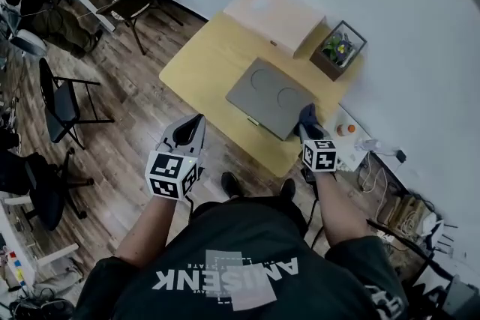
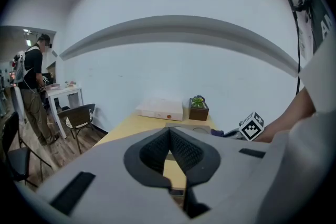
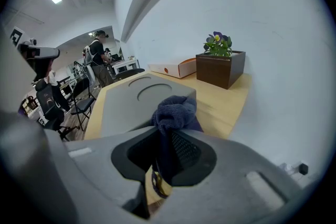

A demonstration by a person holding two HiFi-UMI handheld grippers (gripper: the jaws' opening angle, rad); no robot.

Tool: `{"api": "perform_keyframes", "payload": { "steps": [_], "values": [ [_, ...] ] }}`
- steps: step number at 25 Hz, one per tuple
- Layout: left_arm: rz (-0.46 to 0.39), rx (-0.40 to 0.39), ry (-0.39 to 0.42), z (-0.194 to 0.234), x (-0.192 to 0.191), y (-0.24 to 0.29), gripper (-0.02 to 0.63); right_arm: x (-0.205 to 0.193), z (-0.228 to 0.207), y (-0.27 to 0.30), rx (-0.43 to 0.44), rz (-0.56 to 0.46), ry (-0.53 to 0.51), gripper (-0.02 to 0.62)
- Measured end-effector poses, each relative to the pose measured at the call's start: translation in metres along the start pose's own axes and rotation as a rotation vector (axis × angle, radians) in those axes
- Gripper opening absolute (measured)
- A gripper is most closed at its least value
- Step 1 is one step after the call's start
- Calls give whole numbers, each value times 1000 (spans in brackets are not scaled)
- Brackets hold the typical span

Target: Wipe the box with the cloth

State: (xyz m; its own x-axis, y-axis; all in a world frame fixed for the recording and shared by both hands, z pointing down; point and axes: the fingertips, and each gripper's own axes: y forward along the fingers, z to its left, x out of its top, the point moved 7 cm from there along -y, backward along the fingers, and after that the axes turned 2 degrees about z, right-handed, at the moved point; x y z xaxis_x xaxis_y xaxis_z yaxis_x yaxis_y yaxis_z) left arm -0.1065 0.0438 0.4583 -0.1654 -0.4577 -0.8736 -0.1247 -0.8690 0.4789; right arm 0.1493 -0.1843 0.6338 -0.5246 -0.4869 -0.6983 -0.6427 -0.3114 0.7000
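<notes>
**Cloth at the box's near right end; the box stretches ahead and to the left of it**

The left hand-held gripper [image 1: 196,120] hangs off the counter's [image 1: 202,60] near edge, jaws together on nothing and well apart from the work. The flat grey box [image 1: 274,97] lies mid-counter, its long axis running from far left to near right. The right hand-held gripper [image 3: 167,136] is the nearer one and is clamped on the blue cloth [image 3: 174,110]. The cloth sits at the box's near right end, apparently touching its edge, so a wipe would likely run forward and leftward.
</notes>
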Motion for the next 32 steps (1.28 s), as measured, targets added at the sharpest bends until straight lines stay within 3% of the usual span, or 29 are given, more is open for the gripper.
{"api": "perform_keyframes", "payload": {
  "steps": [14, 19, 32],
  "values": [
    [-10, -135, 18, 19, -5, 0, 2, -28, 46, -19, -31, 22, 3, 60],
    [15, -119, -40, 23, -10, 4, 2, -35, 59, -25, 12, 47, 9, 60],
    [19, -114, -23, -9, 3, 23, 2, -41, 77, -43, 194, 115, 5, 60]
  ]
}}
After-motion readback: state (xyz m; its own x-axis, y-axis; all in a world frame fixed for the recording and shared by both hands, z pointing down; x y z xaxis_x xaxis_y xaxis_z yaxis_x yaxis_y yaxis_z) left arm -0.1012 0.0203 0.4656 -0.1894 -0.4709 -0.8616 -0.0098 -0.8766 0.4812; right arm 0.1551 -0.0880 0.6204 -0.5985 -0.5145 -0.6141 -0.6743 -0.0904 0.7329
